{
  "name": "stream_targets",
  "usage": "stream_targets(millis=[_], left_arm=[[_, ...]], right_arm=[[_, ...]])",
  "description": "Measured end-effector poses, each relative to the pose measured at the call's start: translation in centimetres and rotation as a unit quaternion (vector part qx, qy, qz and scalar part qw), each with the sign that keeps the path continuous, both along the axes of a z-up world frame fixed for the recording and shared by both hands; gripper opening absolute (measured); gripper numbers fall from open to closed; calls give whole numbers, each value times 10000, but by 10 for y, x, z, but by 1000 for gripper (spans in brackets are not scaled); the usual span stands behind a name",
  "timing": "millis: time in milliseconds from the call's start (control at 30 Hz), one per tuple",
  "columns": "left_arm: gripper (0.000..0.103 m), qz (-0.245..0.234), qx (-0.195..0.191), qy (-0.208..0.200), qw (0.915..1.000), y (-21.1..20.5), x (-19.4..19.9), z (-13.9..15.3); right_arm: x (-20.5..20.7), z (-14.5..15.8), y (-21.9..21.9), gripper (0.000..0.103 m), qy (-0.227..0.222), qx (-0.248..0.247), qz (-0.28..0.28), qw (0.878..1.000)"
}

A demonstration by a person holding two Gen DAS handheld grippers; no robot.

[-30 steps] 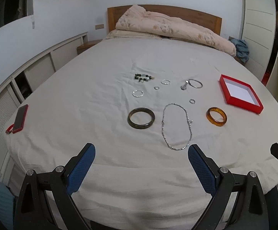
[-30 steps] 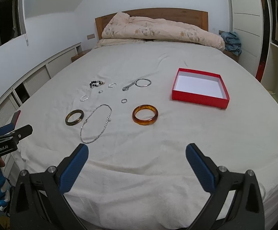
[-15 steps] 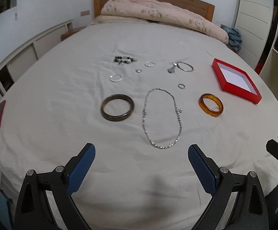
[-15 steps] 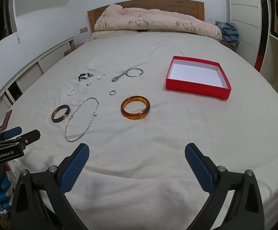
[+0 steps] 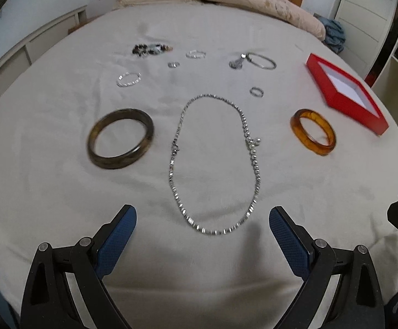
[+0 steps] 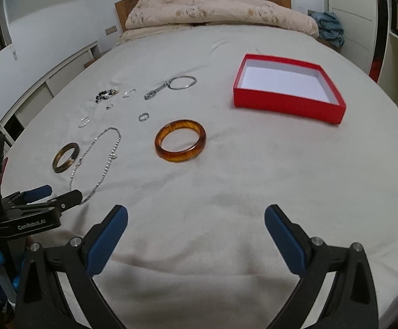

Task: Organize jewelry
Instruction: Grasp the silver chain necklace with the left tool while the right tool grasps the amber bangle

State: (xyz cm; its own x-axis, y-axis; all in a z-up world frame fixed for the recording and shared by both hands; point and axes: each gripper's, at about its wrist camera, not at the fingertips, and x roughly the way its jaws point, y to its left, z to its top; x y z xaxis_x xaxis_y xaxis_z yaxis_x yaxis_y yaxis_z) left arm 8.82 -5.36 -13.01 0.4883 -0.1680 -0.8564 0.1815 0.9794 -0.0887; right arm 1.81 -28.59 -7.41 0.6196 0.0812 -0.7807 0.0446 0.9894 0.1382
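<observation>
Jewelry lies spread on a cream bed sheet. A silver chain necklace point(image 5: 212, 161) lies just ahead of my open, empty left gripper point(image 5: 203, 219). A dark brown bangle point(image 5: 120, 138) lies to its left and an amber bangle point(image 5: 313, 131) to its right. My right gripper point(image 6: 196, 219) is open and empty, short of the amber bangle point(image 6: 180, 144). An open red box point(image 6: 288, 90) with a white inside stands far right. Small silver rings, a bead bracelet point(image 5: 151, 49) and a thin hoop with a charm point(image 5: 260, 60) lie farther back.
A folded floral duvet point(image 6: 221, 13) lies at the wooden headboard. White cabinets run along the left wall. A blue cloth point(image 6: 328, 27) sits at the far right. The left gripper shows at the left edge of the right wrist view point(image 6: 39, 200).
Both grippers have moved forward and lower over the bed, so the jewelry looks nearer. The left one now sits just short of the necklace. Both stayed open.
</observation>
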Motion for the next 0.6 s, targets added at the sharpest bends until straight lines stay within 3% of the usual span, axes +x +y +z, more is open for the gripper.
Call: stream_targets(millis=[333,600], left_arm=[[95,-69,67,71,9999,-20,36,-19],[75,-107,130,-81,9998,-30,62,-19]], right_arm=[[31,-22,-7,100,171,182,20,9997],[51,-32,-14,100,232,355,-25,9991]])
